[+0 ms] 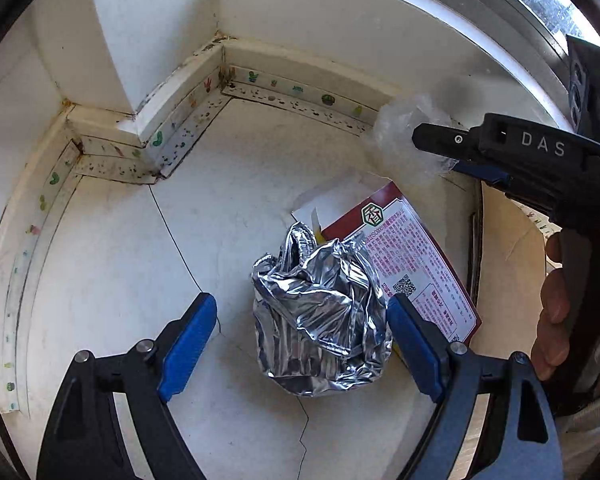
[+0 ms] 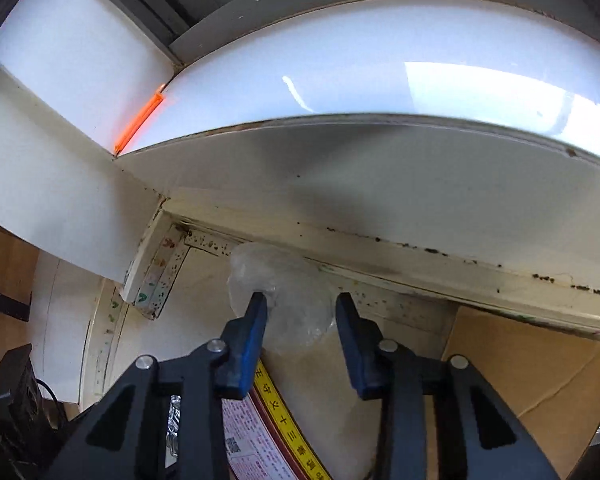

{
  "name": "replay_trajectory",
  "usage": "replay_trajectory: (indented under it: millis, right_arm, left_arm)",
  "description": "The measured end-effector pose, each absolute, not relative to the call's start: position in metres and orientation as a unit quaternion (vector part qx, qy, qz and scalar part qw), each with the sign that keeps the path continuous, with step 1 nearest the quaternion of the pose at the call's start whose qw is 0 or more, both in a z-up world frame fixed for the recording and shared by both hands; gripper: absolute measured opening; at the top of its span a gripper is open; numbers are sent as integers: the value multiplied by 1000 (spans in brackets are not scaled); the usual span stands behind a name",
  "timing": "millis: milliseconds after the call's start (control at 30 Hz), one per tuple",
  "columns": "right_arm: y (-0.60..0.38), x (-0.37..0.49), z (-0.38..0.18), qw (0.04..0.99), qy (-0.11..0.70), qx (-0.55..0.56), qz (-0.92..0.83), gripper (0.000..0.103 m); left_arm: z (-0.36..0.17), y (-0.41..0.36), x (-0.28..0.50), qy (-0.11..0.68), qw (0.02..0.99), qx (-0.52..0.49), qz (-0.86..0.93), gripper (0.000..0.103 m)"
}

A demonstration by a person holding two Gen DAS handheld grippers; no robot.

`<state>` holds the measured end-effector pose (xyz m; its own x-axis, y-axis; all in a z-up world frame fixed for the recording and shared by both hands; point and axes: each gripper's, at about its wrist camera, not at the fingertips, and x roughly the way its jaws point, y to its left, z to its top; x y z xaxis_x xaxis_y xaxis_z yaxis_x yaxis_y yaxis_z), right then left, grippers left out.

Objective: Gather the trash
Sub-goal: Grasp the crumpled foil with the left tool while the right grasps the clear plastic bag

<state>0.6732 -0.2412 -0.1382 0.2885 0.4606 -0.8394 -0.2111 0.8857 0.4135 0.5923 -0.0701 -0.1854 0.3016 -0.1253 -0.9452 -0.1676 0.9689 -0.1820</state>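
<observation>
A crumpled silver foil bag (image 1: 320, 320) lies on the white floor between the open jaws of my left gripper (image 1: 300, 312), which is empty. Under it lies a red printed packet (image 1: 420, 264), also seen in the right wrist view (image 2: 260, 440). A crumpled clear plastic wrapper (image 1: 400, 136) lies by the baseboard. My right gripper (image 2: 300, 304) is open with its fingers either side of that wrapper (image 2: 292, 296), its left pad (image 2: 256, 320) touching it. The right gripper also shows in the left wrist view (image 1: 424, 138).
The floor meets a white wall corner with a stained baseboard (image 1: 188, 112) edged in patterned tape. A cardboard sheet (image 2: 540, 372) lies at the right. A white sill (image 2: 380, 92) overhangs the wall. A black device with cables (image 2: 12, 392) sits at the left.
</observation>
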Motion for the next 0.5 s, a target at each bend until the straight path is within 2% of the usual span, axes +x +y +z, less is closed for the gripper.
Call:
replay_trajectory:
  millis: [33, 100, 167, 500]
  right_arm:
    - [-239, 671, -135, 795, 556, 106, 218, 21]
    - [-238, 666, -131, 794, 556, 102, 226, 19]
    - [-238, 658, -124, 792, 554, 101, 237, 15]
    - [-248, 611, -99, 750, 570, 151, 299, 15]
  left_arm:
    - [-187, -70, 592, 588, 798, -132, 8, 79]
    - [-190, -71, 591, 589, 796, -139, 7, 61]
    - [-190, -71, 586, 588, 796, -142, 8, 61]
    - [-170, -68, 571, 563, 816, -131, 16, 61]
